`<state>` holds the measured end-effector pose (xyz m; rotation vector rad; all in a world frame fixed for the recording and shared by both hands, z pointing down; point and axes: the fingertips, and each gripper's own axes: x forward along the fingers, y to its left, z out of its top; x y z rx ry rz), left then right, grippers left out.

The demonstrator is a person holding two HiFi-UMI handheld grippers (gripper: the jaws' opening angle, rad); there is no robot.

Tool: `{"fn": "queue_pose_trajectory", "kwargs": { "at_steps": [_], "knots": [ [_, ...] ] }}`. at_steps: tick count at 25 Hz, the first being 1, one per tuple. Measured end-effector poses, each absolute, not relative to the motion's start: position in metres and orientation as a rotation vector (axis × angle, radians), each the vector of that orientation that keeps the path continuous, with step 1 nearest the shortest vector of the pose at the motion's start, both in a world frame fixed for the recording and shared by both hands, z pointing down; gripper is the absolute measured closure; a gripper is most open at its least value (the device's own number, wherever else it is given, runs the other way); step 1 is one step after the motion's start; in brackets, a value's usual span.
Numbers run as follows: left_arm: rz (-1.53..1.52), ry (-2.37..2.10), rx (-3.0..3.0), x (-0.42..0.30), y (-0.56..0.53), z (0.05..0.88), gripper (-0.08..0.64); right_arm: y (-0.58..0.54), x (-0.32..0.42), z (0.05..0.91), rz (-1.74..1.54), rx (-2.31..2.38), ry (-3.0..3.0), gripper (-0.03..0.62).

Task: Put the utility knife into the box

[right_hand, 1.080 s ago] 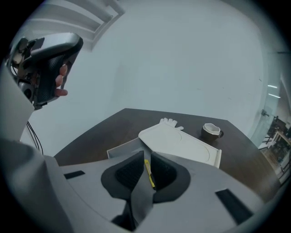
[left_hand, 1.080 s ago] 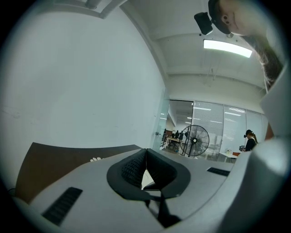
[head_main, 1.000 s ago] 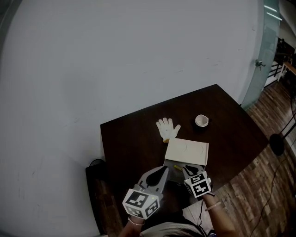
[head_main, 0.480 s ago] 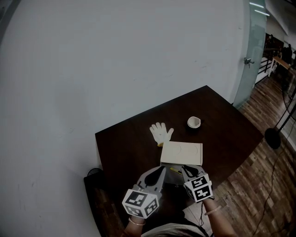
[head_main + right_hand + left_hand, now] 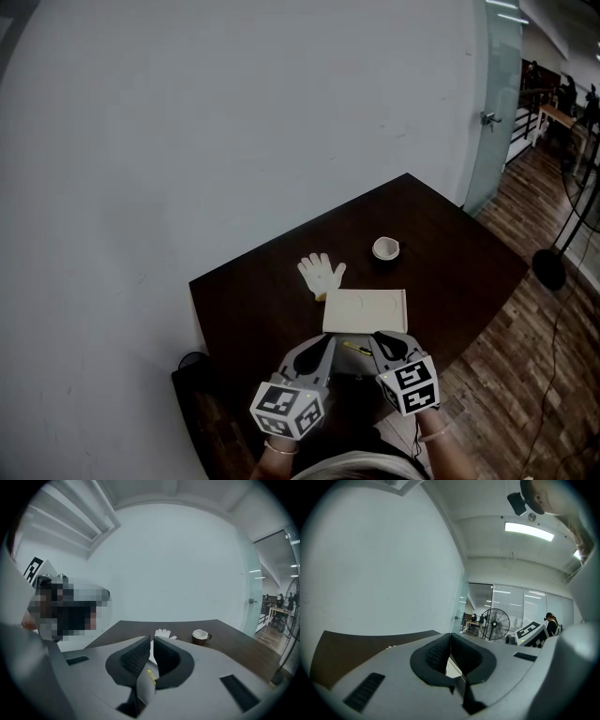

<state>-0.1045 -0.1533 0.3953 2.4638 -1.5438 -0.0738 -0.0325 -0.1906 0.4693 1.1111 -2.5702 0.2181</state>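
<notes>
The utility knife (image 5: 356, 349) shows as a thin yellow sliver at the near edge of the pale, flat box (image 5: 366, 310), between the two tips of the tongs. From the head view I cannot tell whether it already lies inside an open part of the box or on the dark table (image 5: 450, 253) just beside it. Farther off lie a white glove (image 5: 321, 274) and, to its right, a cup (image 5: 385, 247).

The left tongs (image 5: 450, 641) are clenched on nothing, their pads meeting at the tip. The right tongs (image 5: 152, 644) have just been closing and now stand a narrow slit apart. Nothing is pinched between them, and the bit of yellow seen through the gap lies below them.

The knife is probably light and rigid, with a smooth, slim body that could slip or swivel if pinched near one end. If it needs moving again, the safest hold looks to be across the narrow width at mid-handle, away from the blade end, with a firm squeeze.
</notes>
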Motion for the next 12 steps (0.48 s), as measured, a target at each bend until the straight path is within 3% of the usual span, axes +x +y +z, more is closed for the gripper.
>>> {"fn": "queue_pose_trajectory", "kwargs": {
  "at_steps": [12],
  "knots": [
    [-0.071,-1.500,2.491,-0.096,-0.157,0.394,0.542,-0.184,-0.015,0.442,0.238,1.237,-2.604,0.583]
  ]
}}
